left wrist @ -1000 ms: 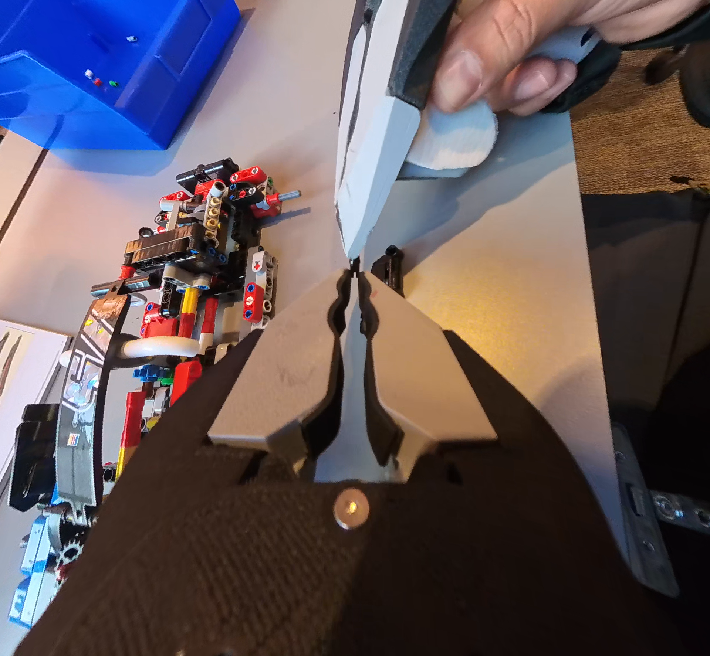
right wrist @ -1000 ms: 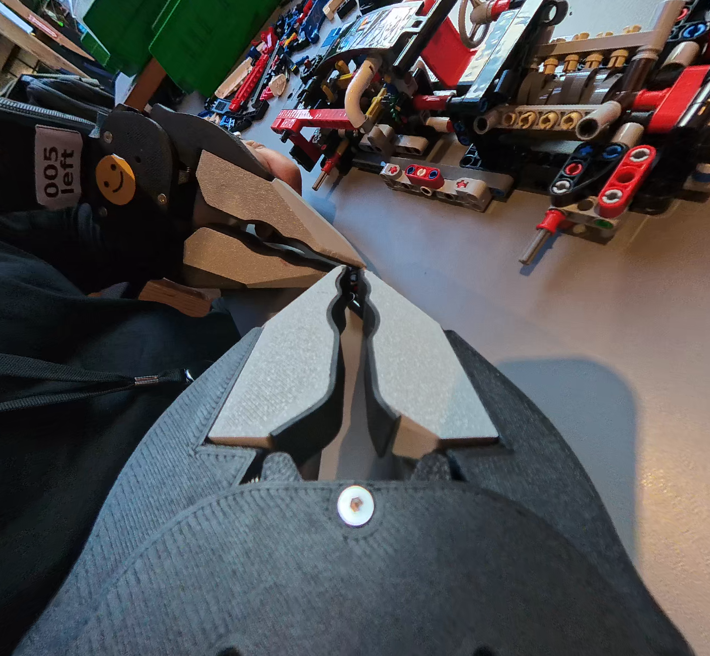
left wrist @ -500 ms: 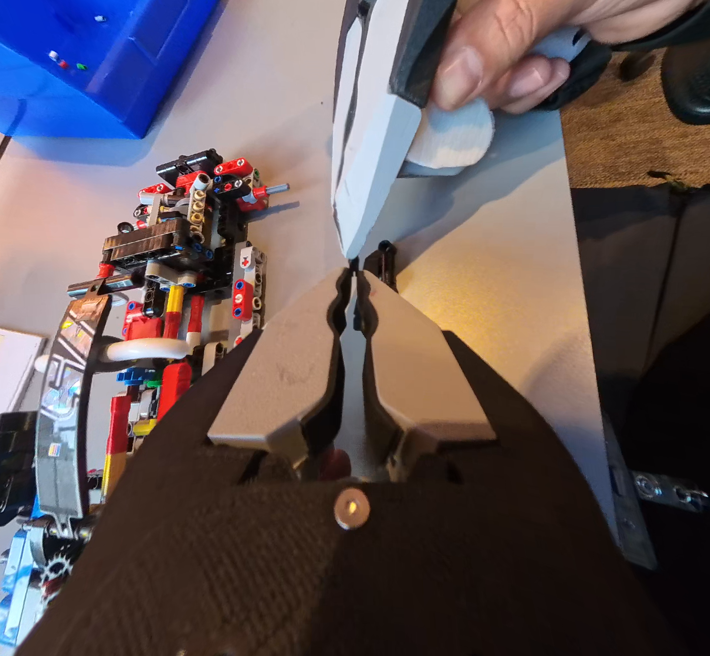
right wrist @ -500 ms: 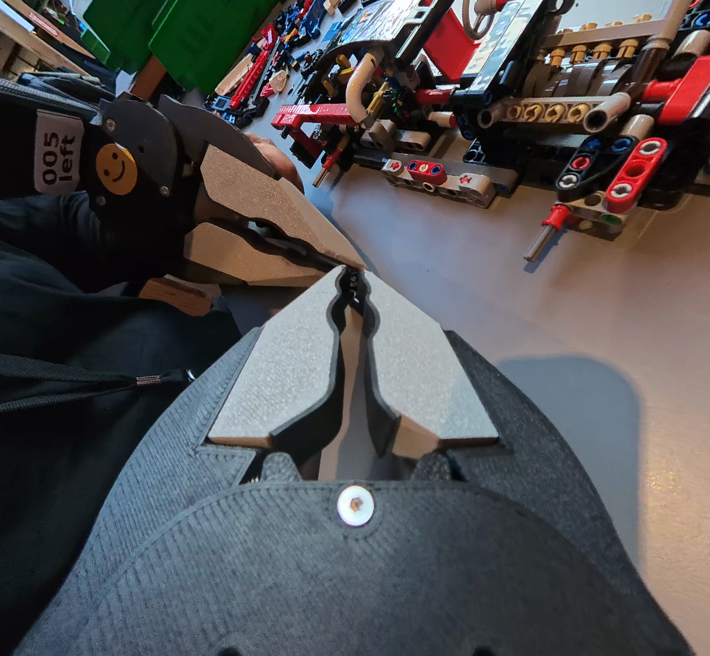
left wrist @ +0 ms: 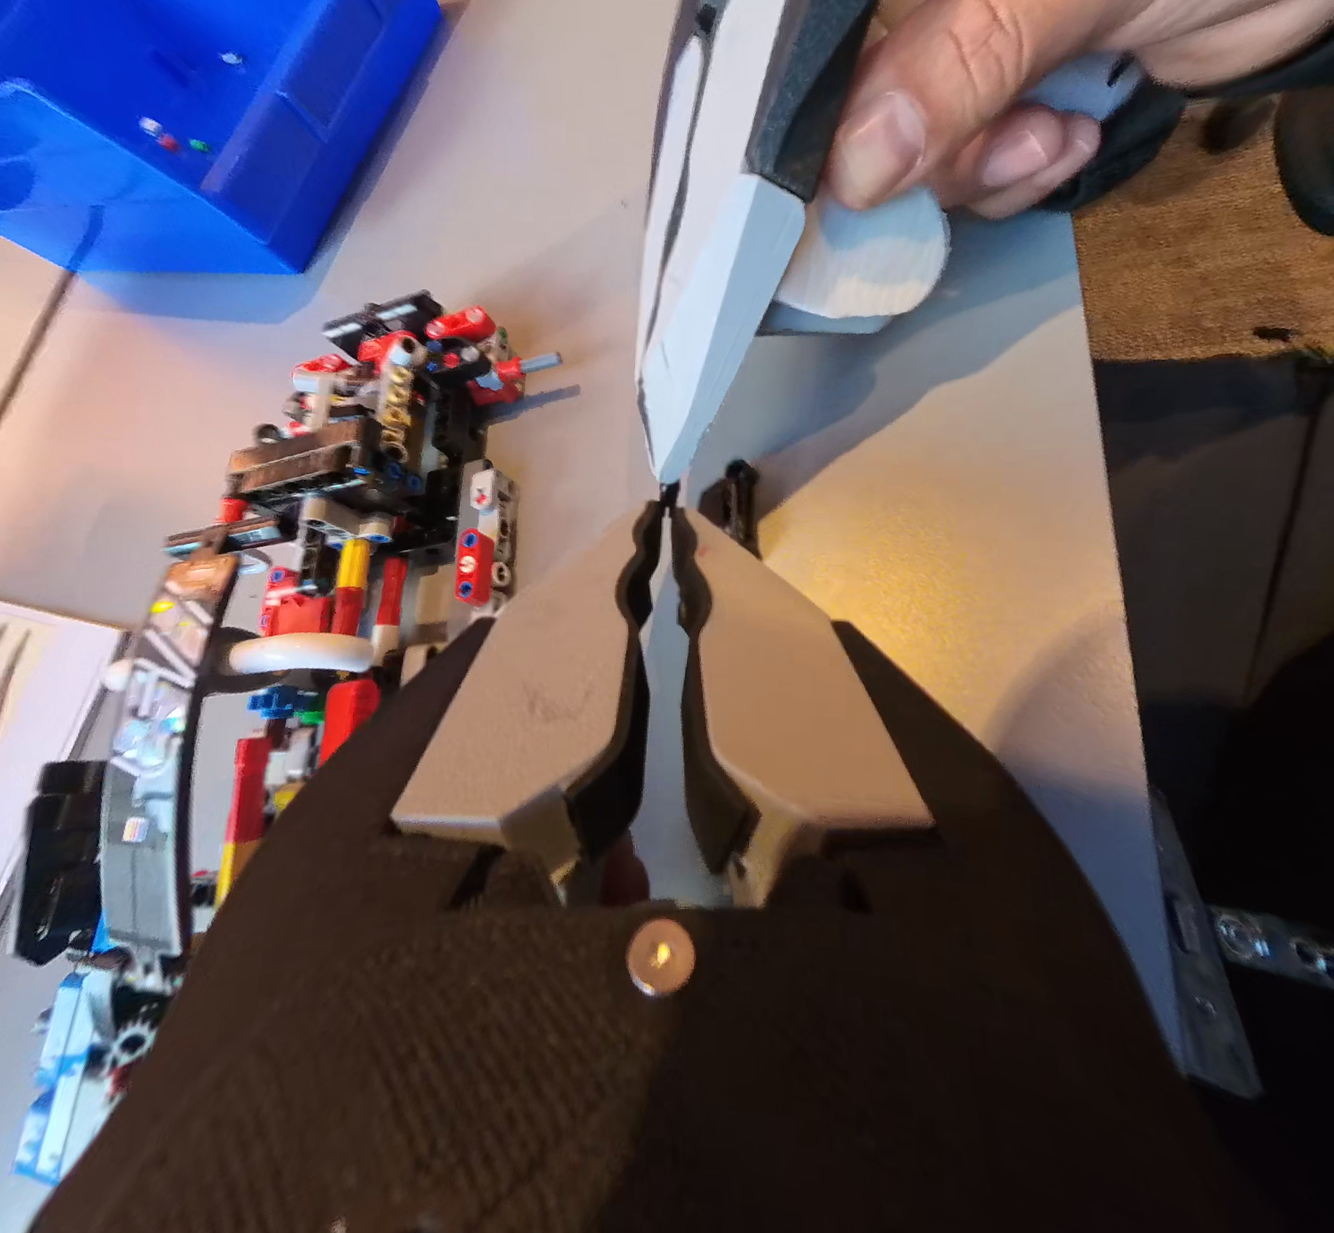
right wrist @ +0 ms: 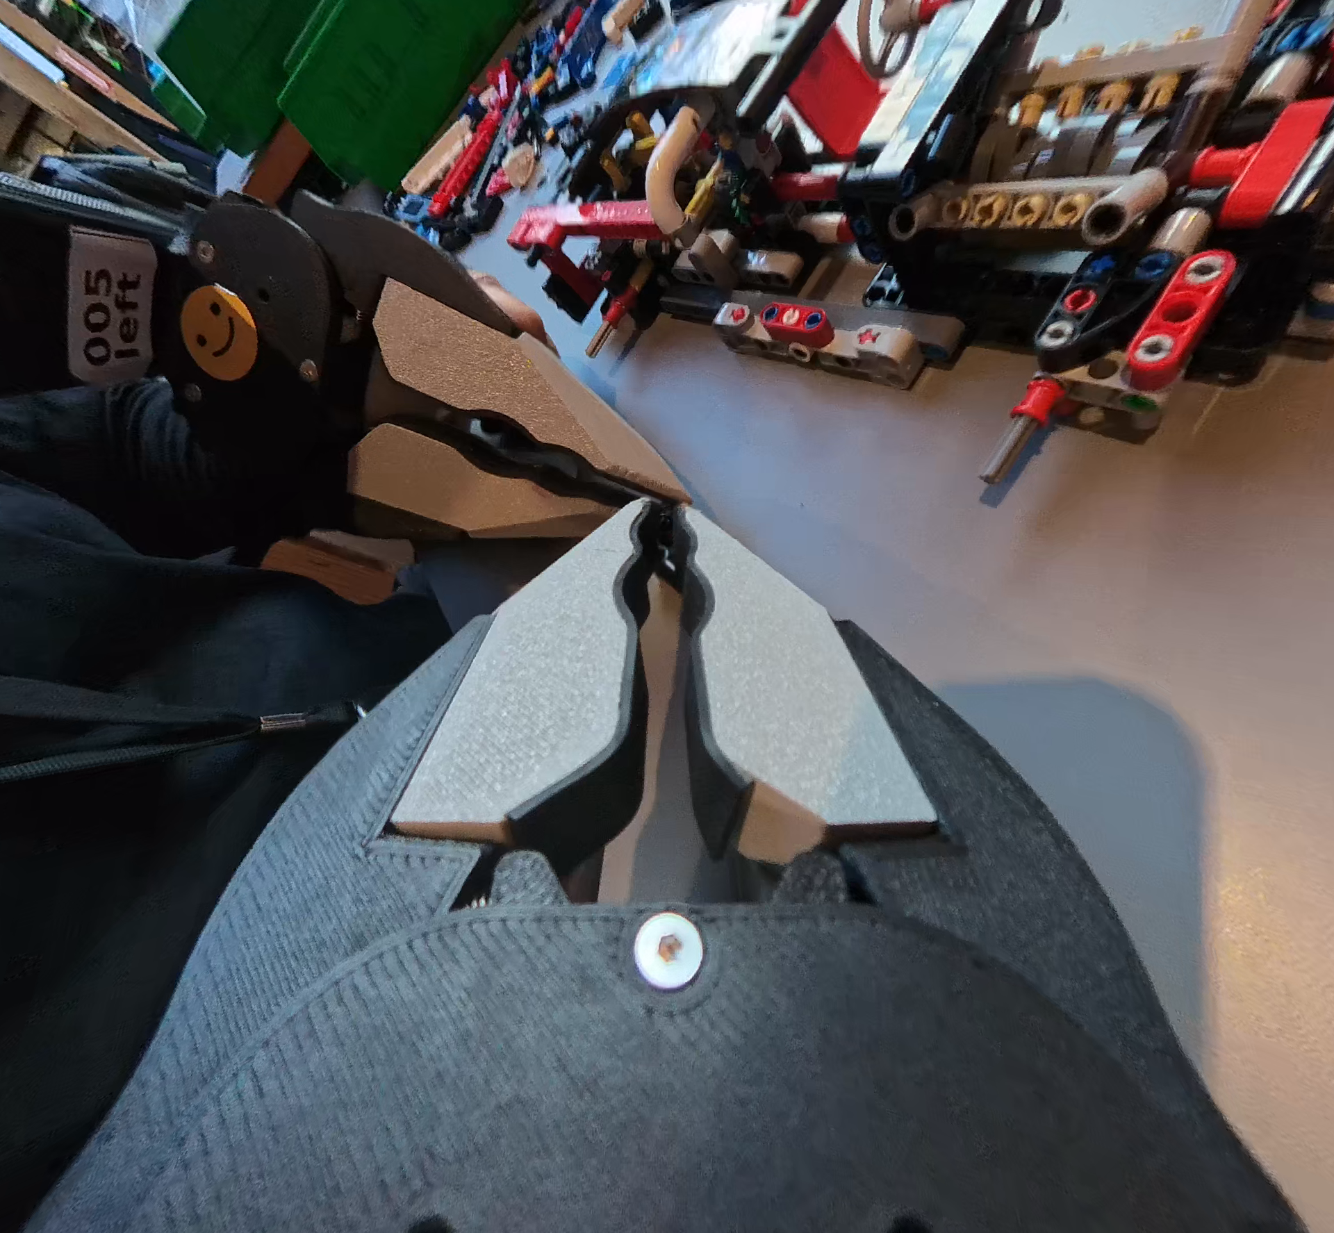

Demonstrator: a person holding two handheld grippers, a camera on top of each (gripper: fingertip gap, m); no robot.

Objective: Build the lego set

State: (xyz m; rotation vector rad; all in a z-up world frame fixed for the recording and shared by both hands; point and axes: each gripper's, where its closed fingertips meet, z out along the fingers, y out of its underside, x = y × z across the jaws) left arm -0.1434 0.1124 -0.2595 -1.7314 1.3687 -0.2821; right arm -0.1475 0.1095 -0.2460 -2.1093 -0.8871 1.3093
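My left gripper (left wrist: 663,504) is shut, with a small black lego piece (left wrist: 736,502) at its tips that sticks out beside its right finger. My right gripper (right wrist: 665,521) is shut on a small black piece (right wrist: 668,552) between its tips. The two grippers meet tip to tip just above the grey table. The right gripper (left wrist: 668,469) comes down from above in the left wrist view, held by a hand (left wrist: 1010,65). The left gripper (right wrist: 668,497) enters from the left in the right wrist view. The half-built lego vehicle (left wrist: 375,513) lies on the table to the left; it also shows in the right wrist view (right wrist: 1010,202).
A blue bin (left wrist: 180,80) stands at the far left. Green bins (right wrist: 404,22) and several loose lego parts (right wrist: 505,116) lie beyond the vehicle. The table edge (left wrist: 1112,621) runs close on the right. A printed sheet (left wrist: 29,693) lies at the left edge.
Both grippers stay shut and tip to tip. The views sway only slightly; the vehicle has not moved.
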